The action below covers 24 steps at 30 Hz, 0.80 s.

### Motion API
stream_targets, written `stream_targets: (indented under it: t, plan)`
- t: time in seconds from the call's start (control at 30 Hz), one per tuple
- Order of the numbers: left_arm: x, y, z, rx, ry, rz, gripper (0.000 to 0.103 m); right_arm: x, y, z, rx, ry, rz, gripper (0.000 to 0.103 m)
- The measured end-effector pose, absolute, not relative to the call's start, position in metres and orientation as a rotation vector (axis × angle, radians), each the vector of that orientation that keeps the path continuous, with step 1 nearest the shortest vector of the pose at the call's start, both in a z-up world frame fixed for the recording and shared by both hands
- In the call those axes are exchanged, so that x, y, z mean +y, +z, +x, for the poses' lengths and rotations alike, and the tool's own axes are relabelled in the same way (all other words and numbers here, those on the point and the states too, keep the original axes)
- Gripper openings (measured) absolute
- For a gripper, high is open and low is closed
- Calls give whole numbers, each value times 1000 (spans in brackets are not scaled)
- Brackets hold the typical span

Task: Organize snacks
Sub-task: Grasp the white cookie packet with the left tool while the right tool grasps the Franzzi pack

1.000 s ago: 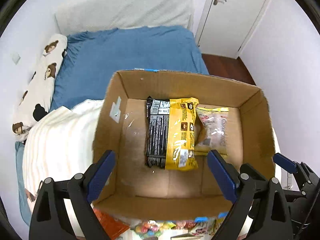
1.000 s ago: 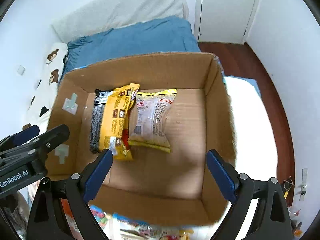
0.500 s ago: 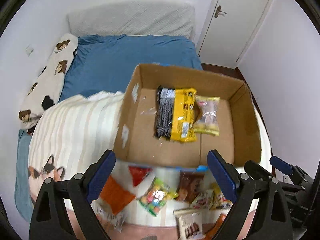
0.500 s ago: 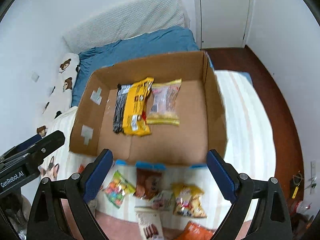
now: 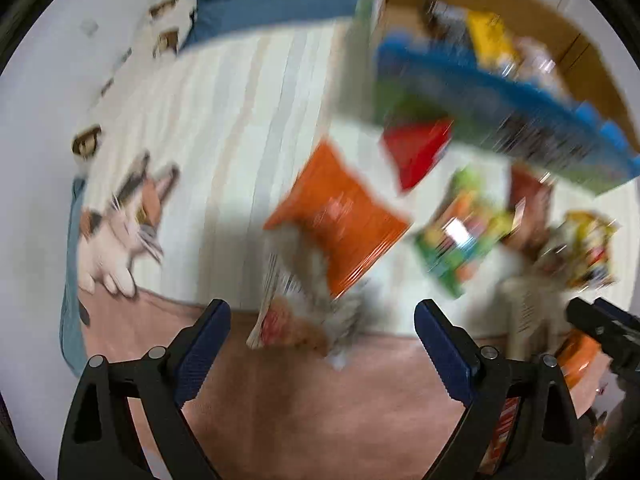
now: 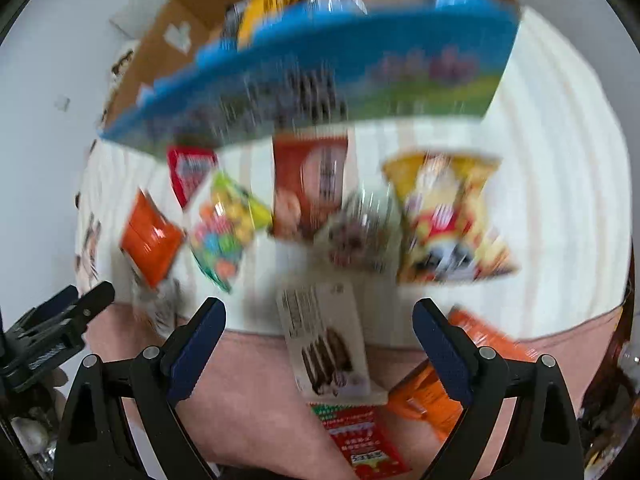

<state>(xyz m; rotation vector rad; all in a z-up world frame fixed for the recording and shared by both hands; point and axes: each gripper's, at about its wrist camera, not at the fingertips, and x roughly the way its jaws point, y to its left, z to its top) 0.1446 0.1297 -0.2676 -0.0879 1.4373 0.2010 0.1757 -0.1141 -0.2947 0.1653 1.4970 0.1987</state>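
I'm holding left gripper (image 5: 322, 322) spread, empty | right gripper (image 6: 319, 320) spread, empty | white cookie packet (image 6: 326, 344) lying between right fingers | cardboard box (image 6: 304, 80) sitting ahead

Left hand-held gripper (image 5: 322, 326), jaws apart, above blurred orange packet (image 5: 340, 216).

Both views heavily motion-blurred. Bed (image 5: 224, 128) fills most of the frame, covered by a cream striped blanket (image 5: 248, 92) with a printed cat (image 5: 120, 220). Pink blanket band (image 5: 304, 400) along its near edge. Blue sheet (image 5: 276, 4) at the far end. Bear-print pillow (image 5: 170, 20) against the pale wall (image 5: 52, 92). Small white wall plate (image 6: 62, 103). Even indoor light.
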Motion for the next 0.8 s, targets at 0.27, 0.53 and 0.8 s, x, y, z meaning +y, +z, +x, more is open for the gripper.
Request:
stream_targets:
  t: [0.27,0.53,0.8]
  plan:
    - [190,-329,132,1525,307,-606,94,-108,-338,167,1571,159,206,96]
    - [208,-356,128,1493,423,-785,94,-102,-357,163,1571,116,173,78]
    - [183,-350,116,1482,346,-601,86,-85,-362,147,1588,187,48,61]
